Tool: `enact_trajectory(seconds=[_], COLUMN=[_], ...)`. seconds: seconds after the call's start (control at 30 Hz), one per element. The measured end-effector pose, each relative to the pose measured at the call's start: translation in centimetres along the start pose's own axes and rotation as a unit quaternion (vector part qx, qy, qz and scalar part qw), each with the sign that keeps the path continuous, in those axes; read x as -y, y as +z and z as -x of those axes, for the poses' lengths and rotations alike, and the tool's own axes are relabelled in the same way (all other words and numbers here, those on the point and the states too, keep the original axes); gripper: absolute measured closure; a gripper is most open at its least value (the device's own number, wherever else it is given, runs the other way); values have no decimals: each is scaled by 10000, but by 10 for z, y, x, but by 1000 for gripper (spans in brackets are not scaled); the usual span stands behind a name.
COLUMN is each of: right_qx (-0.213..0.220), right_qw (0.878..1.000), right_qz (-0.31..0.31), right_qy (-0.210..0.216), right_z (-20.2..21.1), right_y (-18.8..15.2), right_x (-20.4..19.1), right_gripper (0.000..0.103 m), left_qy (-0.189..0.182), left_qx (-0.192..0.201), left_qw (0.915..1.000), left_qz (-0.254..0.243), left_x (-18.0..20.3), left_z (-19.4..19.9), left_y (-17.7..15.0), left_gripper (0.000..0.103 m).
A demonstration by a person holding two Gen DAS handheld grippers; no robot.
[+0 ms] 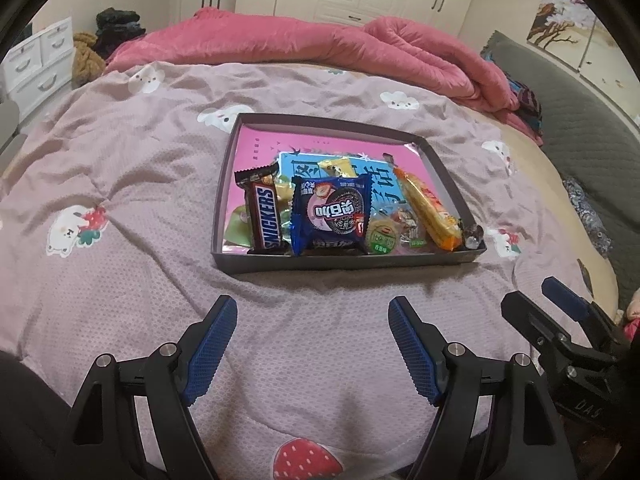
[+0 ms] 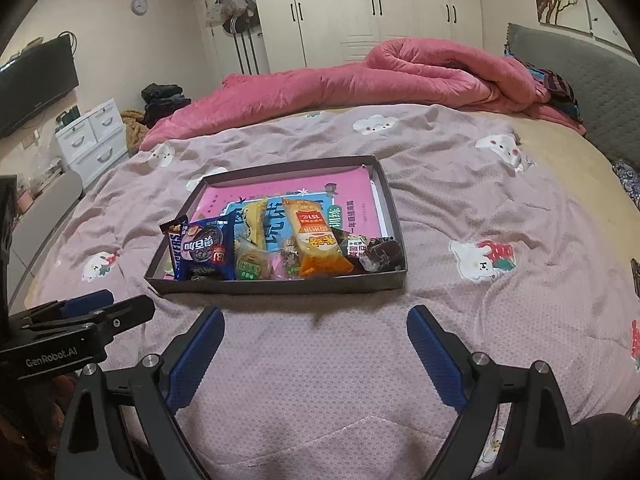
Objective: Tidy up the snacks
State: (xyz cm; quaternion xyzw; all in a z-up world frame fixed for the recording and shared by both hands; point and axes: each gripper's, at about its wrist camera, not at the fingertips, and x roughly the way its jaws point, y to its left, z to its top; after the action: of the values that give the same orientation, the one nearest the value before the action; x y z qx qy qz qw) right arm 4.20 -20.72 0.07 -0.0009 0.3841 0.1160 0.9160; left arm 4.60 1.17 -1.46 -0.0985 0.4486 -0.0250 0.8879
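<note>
A shallow dark box (image 1: 256, 266) (image 2: 280, 286) lies on the bed and holds several snacks over a pink booklet. I see a Snickers bar (image 1: 266, 216) (image 2: 175, 246), a blue Oreo pack (image 1: 334, 216) (image 2: 206, 250), a round green-labelled pastry (image 1: 382, 236) (image 2: 251, 266), an orange wafer pack (image 1: 432, 210) (image 2: 316, 242), a yellow pack (image 1: 338, 168) (image 2: 256, 220) and a dark wrapped sweet (image 1: 474, 236) (image 2: 380, 256). My left gripper (image 1: 312, 316) (image 2: 106, 306) is open and empty just in front of the box. My right gripper (image 2: 316, 328) (image 1: 536, 296) is open and empty beside it.
The bed has a mauve cover (image 1: 120, 184) (image 2: 480, 208) with cartoon prints. A rolled pink quilt (image 1: 280, 44) (image 2: 400, 72) lies behind the box. A grey headboard (image 1: 580, 120) (image 2: 580, 72) is at the right, white drawers (image 1: 36, 64) (image 2: 92, 140) at the left.
</note>
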Motion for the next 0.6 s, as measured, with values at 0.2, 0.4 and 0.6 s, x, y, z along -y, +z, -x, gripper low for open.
enact_trajectory(seconds=[0.2,0.4,0.6], right_qx=[9,14,14], right_qw=[10000,10000,10000], right_qz=[58,21,18], right_qy=[-33,-65,-83], right_z=[0,0,0], right_y=[0,-1,0], right_x=[-2,0,1], right_gripper=[10,10,10], left_qy=[-8,-1,3], left_qx=[37,74,78], left_qw=[10000,10000,10000], left_qz=[-1,-21,-20], left_x=[1,1,1], left_z=[1,3,4], left_y=[0,0,0], left_gripper=[24,24,24])
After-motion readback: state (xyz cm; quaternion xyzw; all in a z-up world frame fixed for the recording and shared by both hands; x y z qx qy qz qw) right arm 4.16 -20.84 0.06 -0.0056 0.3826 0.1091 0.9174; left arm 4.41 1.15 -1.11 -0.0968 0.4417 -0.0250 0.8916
